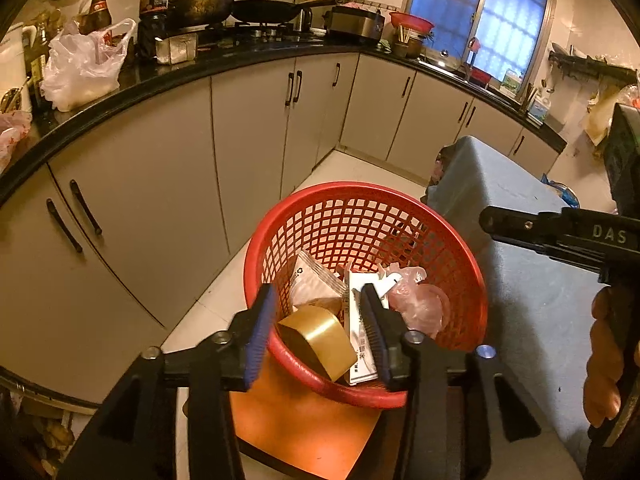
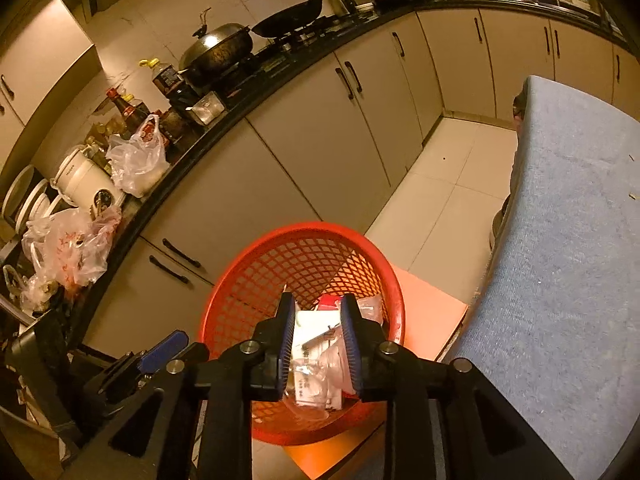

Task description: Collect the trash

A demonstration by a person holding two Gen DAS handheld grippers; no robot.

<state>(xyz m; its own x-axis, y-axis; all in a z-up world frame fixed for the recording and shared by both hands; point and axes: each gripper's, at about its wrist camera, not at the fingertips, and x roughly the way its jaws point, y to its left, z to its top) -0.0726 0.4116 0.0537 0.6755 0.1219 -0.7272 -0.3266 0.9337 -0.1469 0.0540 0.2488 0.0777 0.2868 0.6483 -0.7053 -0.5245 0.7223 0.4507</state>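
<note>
A red mesh trash basket (image 1: 460, 264) stands on an orange stool (image 1: 296, 428) beside the blue-covered table. Inside lie a gold tape roll (image 1: 320, 340), a white box (image 1: 360, 340), a brown packet (image 1: 316, 284) and a pink plastic bag (image 1: 420, 300). My left gripper (image 1: 318, 332) is open above the basket's near rim, with the tape roll between its fingers but not clamped. My right gripper (image 2: 318, 348) hovers over the basket (image 2: 256, 280), jaws apart, with a crumpled clear plastic wrapper (image 2: 320, 364) between its pads over the white box (image 2: 310, 320). The right gripper also shows in the left wrist view (image 1: 560, 236).
The blue-covered table (image 2: 568, 240) is on the right. A black counter (image 1: 160, 76) over grey cabinets (image 1: 248, 140) curves around the left and back, with plastic bags (image 1: 80, 68), bottles, pans and a cooker. White tiled floor (image 2: 444, 200) lies between.
</note>
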